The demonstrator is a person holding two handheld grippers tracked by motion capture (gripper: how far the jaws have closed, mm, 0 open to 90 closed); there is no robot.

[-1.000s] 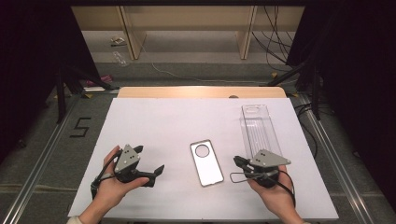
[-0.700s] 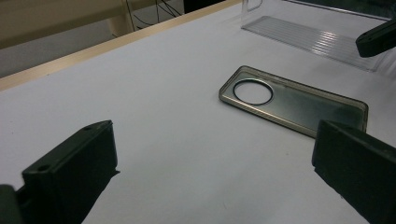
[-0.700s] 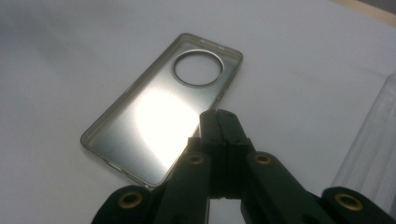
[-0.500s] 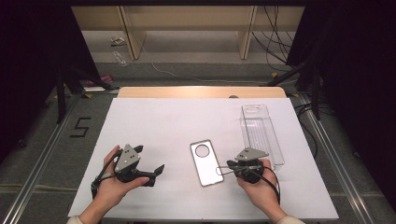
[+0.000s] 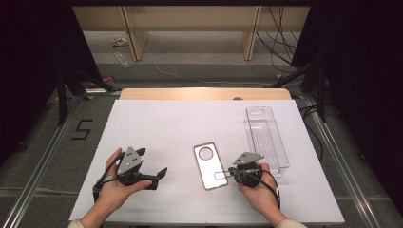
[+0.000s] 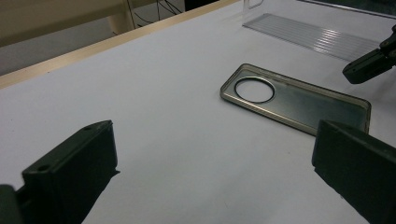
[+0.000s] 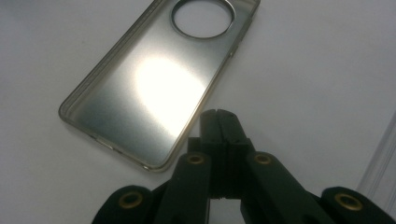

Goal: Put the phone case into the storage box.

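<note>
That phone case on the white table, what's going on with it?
A person holds a gripper in each hand. The right gripper, jaws shut with nothing between them, sits at the long edge of the phone case, which lies flat and inside up. The left gripper waits open, off to the side. A clear plastic tray lies beyond.

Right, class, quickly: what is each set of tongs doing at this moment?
Left tongs: open, holding nothing.
Right tongs: closed, empty, tips beside the phone case.
</note>
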